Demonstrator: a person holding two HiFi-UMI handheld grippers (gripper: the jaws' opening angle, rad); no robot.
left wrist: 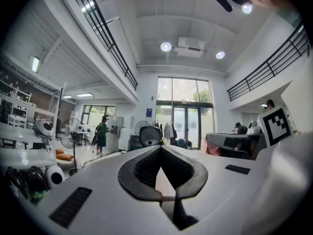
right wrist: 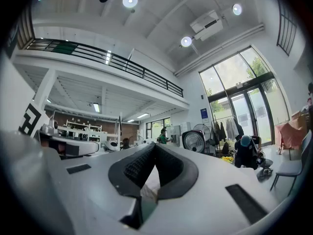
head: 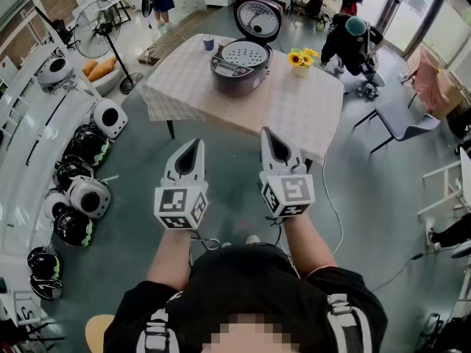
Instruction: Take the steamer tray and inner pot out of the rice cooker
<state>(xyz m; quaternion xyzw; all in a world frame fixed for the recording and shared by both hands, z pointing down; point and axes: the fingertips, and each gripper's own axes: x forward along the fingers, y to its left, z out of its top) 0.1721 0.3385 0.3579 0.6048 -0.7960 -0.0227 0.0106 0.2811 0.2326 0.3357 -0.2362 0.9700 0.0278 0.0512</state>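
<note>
Left gripper (head: 196, 147) and right gripper (head: 266, 134): I hold both out level, side by side, well short of the bench (head: 294, 112). The jaws of each are clenched together, with nothing between them. The cooker (head: 241, 65) stands near the bench's far edge, its lid (head: 257, 17) raised upright behind it. The tray (head: 245, 52) sits in the cooker's mouth, perforated face up. A cup (head: 209, 43) stands left of the cooker and flowers (head: 300, 57) stand to its right.

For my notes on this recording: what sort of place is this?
Probably a large open hall used as a workshop or test space: a balcony railing runs high up, tall glass doors let daylight in, and a rice cooker stands on a table.
</note>
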